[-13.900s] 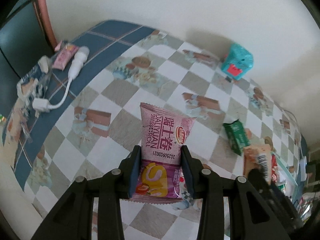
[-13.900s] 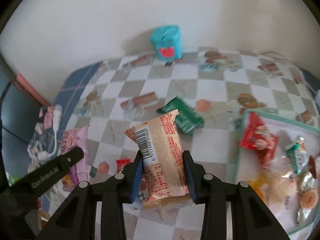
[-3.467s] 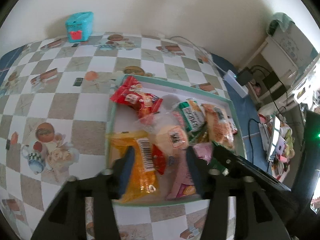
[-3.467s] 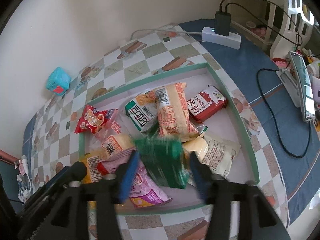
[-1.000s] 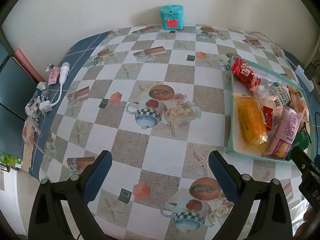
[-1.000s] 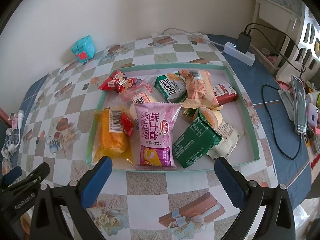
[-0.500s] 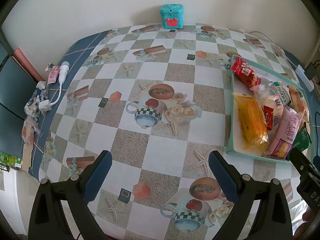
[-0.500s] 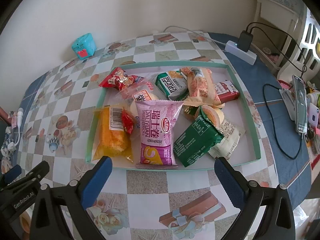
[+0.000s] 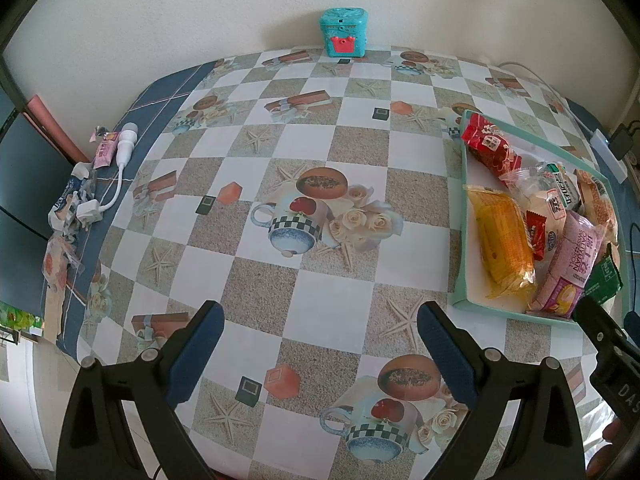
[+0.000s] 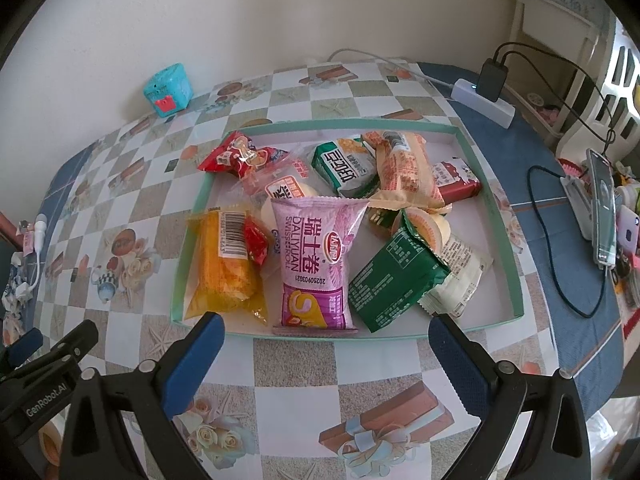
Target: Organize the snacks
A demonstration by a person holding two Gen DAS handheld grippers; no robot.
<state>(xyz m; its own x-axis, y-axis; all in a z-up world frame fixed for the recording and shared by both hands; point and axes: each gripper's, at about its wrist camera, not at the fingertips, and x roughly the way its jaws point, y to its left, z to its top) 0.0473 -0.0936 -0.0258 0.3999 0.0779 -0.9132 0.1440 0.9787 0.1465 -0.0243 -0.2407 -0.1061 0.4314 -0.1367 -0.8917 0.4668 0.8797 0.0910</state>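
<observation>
Your snacks all lie piled in the tray [image 10: 505, 216] on the checkered surface [image 9: 320, 168]: the pink roll pack [image 10: 316, 264] at the front, the yellow pack [image 10: 224, 268] to its left, the green pack [image 10: 394, 280] to its right. Your right gripper [image 10: 326, 344] hangs just before the tray, jaws wide apart and empty. Your left gripper [image 9: 318, 330] hangs over bare surface, also spread and empty.

checkered tablecloth [image 9: 320, 288], mint-green tray [image 10: 508, 240], blue-padded tongs
</observation>
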